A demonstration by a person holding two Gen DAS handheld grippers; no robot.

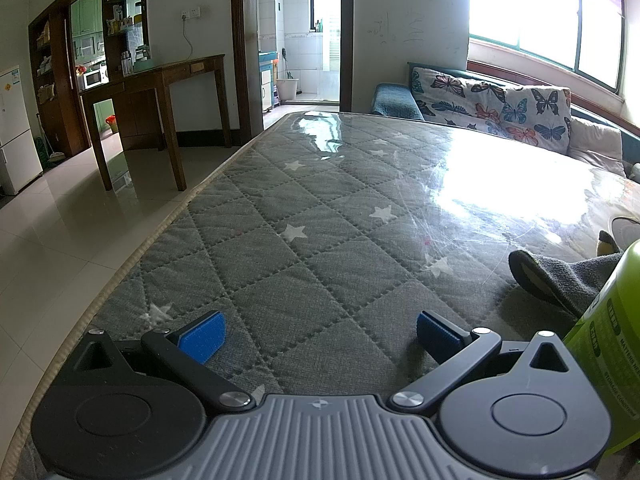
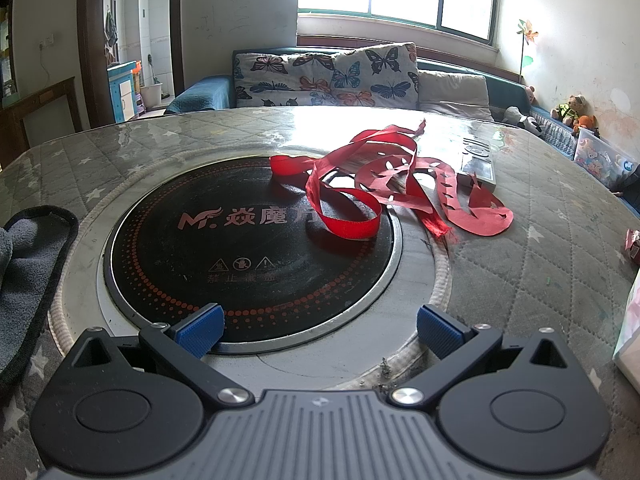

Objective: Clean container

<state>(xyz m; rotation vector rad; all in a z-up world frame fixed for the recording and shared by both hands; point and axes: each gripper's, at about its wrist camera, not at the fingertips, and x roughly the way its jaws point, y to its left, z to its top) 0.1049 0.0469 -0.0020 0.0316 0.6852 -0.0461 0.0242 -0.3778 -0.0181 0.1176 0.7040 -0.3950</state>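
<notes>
Lying right of left gripper point(image 1: 320, 334), green container point(image 1: 612, 344)

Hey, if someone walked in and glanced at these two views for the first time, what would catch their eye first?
Probably the red ribbon, tangled across the far right edge of the round black cooktop set into the quilted table. In the left wrist view, a bright green container crowds the right edge, with a grey cloth beside it. Both the left gripper and right gripper are open and hold nothing.
</notes>
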